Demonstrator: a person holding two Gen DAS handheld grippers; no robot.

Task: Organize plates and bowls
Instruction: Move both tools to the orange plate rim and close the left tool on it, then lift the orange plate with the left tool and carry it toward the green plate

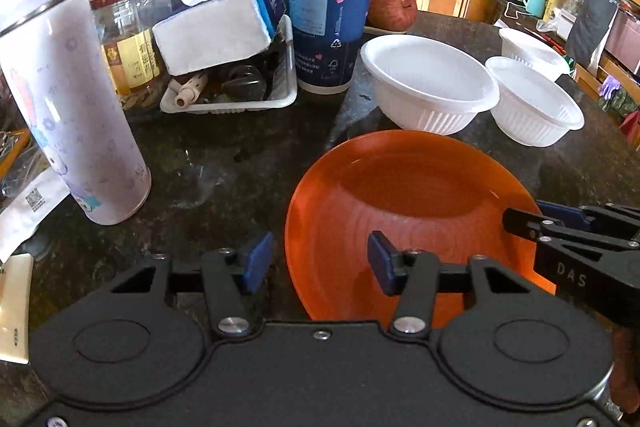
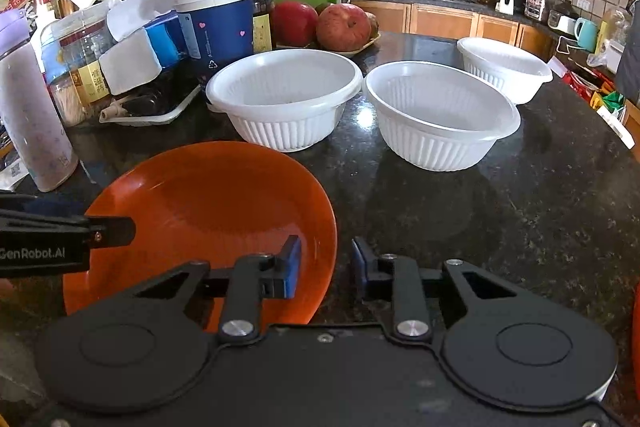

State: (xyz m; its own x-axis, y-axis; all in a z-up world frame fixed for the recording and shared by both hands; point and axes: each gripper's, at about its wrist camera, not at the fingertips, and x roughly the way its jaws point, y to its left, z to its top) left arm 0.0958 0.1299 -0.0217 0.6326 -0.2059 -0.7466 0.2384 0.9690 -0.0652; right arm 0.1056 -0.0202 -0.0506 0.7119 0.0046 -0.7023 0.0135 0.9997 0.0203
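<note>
An orange plate (image 1: 404, 211) (image 2: 208, 203) lies on the dark stone counter (image 2: 500, 211). My left gripper (image 1: 318, 261) is open and straddles the plate's left rim, one blue pad outside and one over the plate, neither pressing on it. My right gripper (image 2: 325, 265) straddles the plate's right rim with a narrower gap; its pads also stand clear of the rim, so it is open. Each gripper shows in the other's view, the right gripper (image 1: 524, 223) and the left gripper (image 2: 116, 231). Behind the plate stand three white ribbed bowls (image 2: 284, 95) (image 2: 440, 115) (image 2: 504, 67), apart from each other.
On the left stand a tall white flask (image 1: 68, 99), a blue paper cup (image 1: 328, 19), a tissue pack (image 1: 216, 31) on a white tray (image 1: 240, 103) and a jar. Apples (image 2: 344, 27) lie on a dish behind the bowls. Something orange (image 2: 636, 327) shows at the right edge.
</note>
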